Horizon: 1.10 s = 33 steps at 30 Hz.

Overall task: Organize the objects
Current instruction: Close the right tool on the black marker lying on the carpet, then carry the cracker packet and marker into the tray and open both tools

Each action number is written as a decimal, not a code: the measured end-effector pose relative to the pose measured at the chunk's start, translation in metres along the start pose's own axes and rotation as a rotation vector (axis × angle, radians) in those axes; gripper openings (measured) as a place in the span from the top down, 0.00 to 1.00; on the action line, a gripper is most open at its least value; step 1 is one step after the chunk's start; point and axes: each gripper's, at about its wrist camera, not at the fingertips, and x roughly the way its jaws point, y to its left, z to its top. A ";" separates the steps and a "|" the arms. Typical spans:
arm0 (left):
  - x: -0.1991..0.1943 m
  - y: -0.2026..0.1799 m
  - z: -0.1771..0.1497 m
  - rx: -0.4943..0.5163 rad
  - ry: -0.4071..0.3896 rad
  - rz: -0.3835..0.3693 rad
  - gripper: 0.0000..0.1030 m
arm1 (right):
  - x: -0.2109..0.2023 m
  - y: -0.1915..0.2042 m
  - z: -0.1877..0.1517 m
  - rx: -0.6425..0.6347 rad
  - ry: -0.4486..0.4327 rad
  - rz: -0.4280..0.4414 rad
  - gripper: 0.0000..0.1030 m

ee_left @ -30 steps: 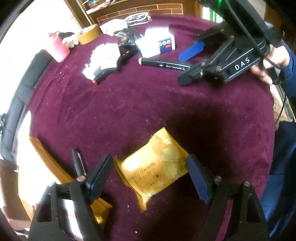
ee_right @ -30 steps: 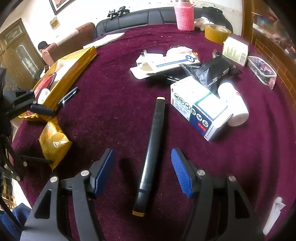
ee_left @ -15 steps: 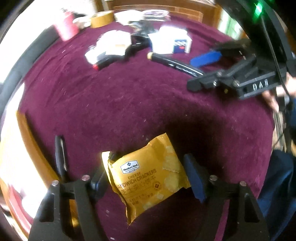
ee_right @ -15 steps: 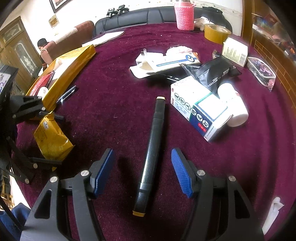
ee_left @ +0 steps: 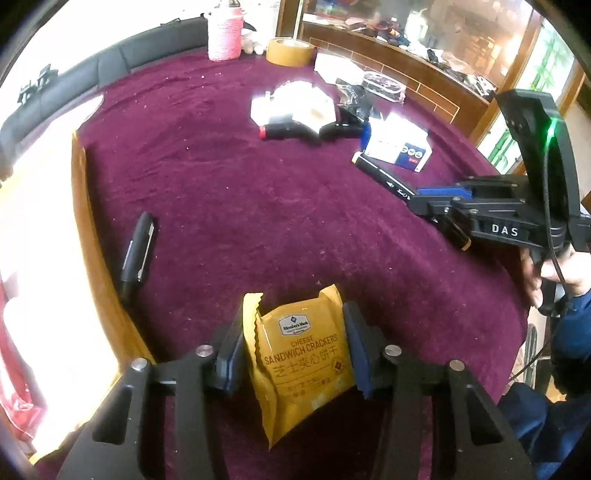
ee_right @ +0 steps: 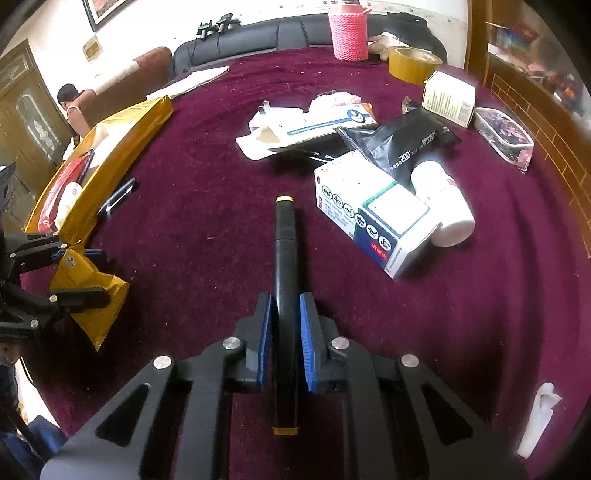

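Note:
My left gripper (ee_left: 293,343) is shut on a yellow packet of cheese sandwich crackers (ee_left: 303,362) and holds it upright above the maroon tablecloth (ee_left: 240,192). The packet also shows in the right wrist view (ee_right: 86,291), between the left gripper's fingers. My right gripper (ee_right: 286,328) is shut on a black marker with gold ends (ee_right: 285,280), which lies along the cloth. In the left wrist view the right gripper (ee_left: 443,197) sits over the marker (ee_left: 391,181) at the right.
A gold tray (ee_right: 110,147) with red and white items lies at the left, a black pen (ee_right: 116,195) beside it. A white-and-blue box (ee_right: 373,214), white bottle (ee_right: 443,199), black pouch (ee_right: 399,144), tape roll (ee_right: 413,64) and pink holder (ee_right: 349,35) lie beyond.
Both grippers have closed: the left on the cracker packet, lifting it upright, and the right on the black marker. The left wrist view has tilted up toward the table's far side.

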 end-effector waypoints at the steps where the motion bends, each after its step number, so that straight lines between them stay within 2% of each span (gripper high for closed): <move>1: 0.001 -0.002 -0.001 0.004 0.004 -0.007 0.59 | 0.001 0.001 0.001 -0.002 0.004 -0.008 0.88; 5: 0.001 -0.019 -0.008 0.037 -0.005 -0.003 0.59 | 0.005 0.006 0.006 -0.032 0.005 -0.042 0.88; 9: -0.003 -0.017 -0.009 0.010 -0.030 -0.009 0.59 | 0.006 0.014 0.005 -0.082 -0.004 -0.084 0.88; 15: -0.010 0.002 -0.011 -0.078 -0.060 -0.067 0.59 | -0.006 0.009 0.005 -0.014 -0.035 0.016 0.88; 22: -0.042 0.027 -0.009 -0.151 -0.148 -0.111 0.59 | -0.017 0.025 0.015 0.007 -0.058 0.118 0.88; 28: -0.075 0.063 -0.011 -0.225 -0.231 -0.087 0.59 | -0.021 0.058 0.034 -0.022 -0.071 0.206 0.88; 33: -0.096 0.111 -0.017 -0.327 -0.280 -0.050 0.59 | -0.017 0.092 0.056 -0.047 -0.079 0.272 0.88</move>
